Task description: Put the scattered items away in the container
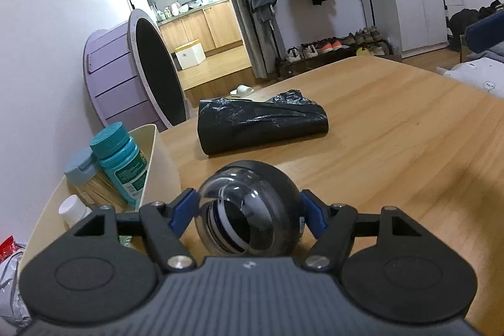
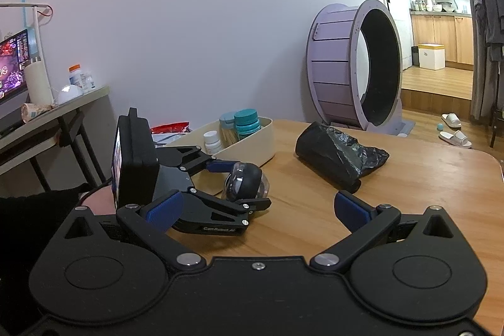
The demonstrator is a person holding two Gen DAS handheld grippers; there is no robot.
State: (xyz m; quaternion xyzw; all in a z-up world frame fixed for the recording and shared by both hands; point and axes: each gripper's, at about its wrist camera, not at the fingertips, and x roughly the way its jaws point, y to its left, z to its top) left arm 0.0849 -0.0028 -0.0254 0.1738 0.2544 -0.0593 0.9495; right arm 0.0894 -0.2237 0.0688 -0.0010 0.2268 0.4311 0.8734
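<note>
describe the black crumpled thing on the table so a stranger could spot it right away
On the wooden table, past the cream container of bottles and in front of the purple wheel, lies a roll of black bin bags. It is the only soft, crinkly, glossy thing there, unlike the hard round ball in the left gripper.

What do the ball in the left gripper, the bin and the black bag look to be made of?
Ball: likely hard plastic, a glossy clear dome showing highlights over a striped inner part, with a matte black band, possibly rubber.
Bin: cream, smooth matte walls, probably moulded plastic.
Bag: thin black plastic film, crinkled and shiny at the folds.
Left gripper is closed on the ball.
</note>
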